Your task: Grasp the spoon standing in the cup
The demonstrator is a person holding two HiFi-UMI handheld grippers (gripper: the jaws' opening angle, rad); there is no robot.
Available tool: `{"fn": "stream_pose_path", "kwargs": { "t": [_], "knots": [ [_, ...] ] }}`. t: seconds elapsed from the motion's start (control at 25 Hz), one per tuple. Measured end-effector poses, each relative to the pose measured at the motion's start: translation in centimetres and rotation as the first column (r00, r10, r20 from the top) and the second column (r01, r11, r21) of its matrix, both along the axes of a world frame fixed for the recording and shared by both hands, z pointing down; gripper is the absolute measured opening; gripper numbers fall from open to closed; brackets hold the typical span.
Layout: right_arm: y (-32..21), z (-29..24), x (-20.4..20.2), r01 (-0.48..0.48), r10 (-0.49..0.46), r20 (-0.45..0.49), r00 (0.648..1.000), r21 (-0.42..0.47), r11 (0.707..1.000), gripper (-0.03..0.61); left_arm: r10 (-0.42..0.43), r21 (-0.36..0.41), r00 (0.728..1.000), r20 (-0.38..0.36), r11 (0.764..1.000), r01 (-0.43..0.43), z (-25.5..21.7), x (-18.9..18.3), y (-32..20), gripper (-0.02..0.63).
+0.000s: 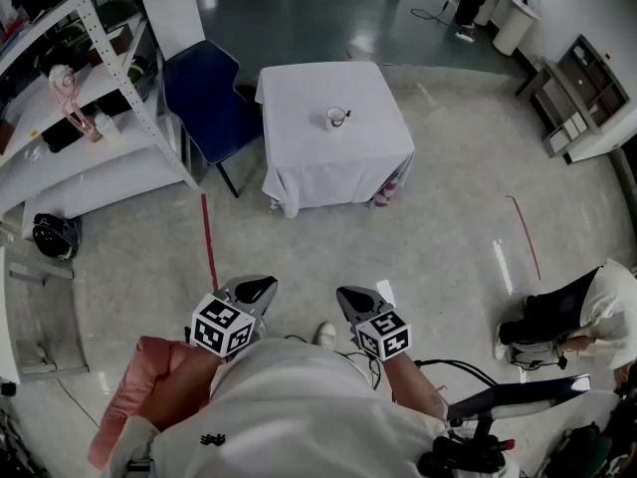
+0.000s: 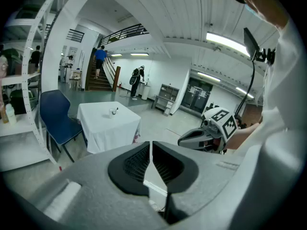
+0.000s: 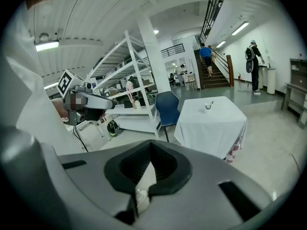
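Observation:
A small white cup with a dark spoon leaning in it stands on a square table under a white cloth, far ahead of me. The cup also shows small in the left gripper view and in the right gripper view. Both grippers are held close to my body, several steps short of the table. My left gripper has its jaws together with nothing in them. My right gripper is shut and empty too.
A blue chair stands at the table's left side, beside white shelving with assorted items. A person sits on the floor at the right. Red tape lines mark the floor. A cabinet stands at the far right.

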State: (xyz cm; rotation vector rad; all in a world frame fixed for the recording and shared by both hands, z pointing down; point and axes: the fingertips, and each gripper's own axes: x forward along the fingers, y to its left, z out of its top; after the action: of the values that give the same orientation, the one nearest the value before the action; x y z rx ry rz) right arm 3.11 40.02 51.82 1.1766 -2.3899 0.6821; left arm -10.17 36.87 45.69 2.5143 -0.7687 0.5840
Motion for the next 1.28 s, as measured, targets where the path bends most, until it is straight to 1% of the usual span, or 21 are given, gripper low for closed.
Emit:
{"fn": "stream_pose_path", "kwargs": {
  "t": [0.12,0.2,0.4,0.56,0.68,0.8,0.96,1.16,1.28],
  "knots": [
    [-3.2,-0.5,-4.0,0.020,-0.020,-0.014,1.000,0.036,0.999,0.006,-0.038,0.024,0.999,-0.005,0.999,0.038,0.2,-4.6,-2.6,0.028],
    [-4.5,-0.3,-6.8,0.032,-0.031,-0.021,0.999,0.045,0.998,0.006,-0.052,0.038,0.999,-0.018,0.998,0.052,0.2,-7.3,-3.9,0.028],
    [-5.5,0.0,-12.6,0.031,-0.030,-0.043,0.999,0.027,0.999,0.006,-0.042,0.041,0.998,-0.047,0.998,0.043,0.7,-12.9,-5.2,0.028],
    [-6.1,0.2,-15.7,0.004,-0.004,-0.057,0.998,0.015,1.000,0.006,-0.022,0.029,0.998,-0.065,0.999,0.024,1.7,-16.2,-5.9,0.028],
    [-6.6,0.5,-16.4,-0.041,0.041,-0.058,0.998,0.000,0.999,0.008,-0.008,0.005,0.997,-0.080,1.000,0.008,2.9,-17.6,-6.8,0.028],
    [-7.6,0.8,-15.5,-0.090,0.090,-0.053,0.995,-0.009,0.996,0.008,0.001,-0.014,0.995,-0.098,1.000,-0.003,3.7,-17.5,-7.9,0.028],
    [-10.9,1.6,-13.2,-0.130,0.129,-0.037,0.991,-0.026,0.991,0.016,0.017,-0.003,0.994,-0.110,1.000,-0.017,3.6,-15.4,-11.0,0.028],
    [-18.6,1.6,-10.2,-0.108,0.108,-0.001,0.994,-0.018,0.994,0.051,0.000,-0.007,0.997,-0.072,1.000,0.000,3.3,-11.9,-18.2,0.028],
    [-23.3,2.0,-6.5,-0.112,0.112,0.029,0.993,-0.025,0.993,0.051,-0.011,0.004,0.998,-0.060,1.000,0.011,2.2,-8.1,-22.3,0.028]
  ]
}}
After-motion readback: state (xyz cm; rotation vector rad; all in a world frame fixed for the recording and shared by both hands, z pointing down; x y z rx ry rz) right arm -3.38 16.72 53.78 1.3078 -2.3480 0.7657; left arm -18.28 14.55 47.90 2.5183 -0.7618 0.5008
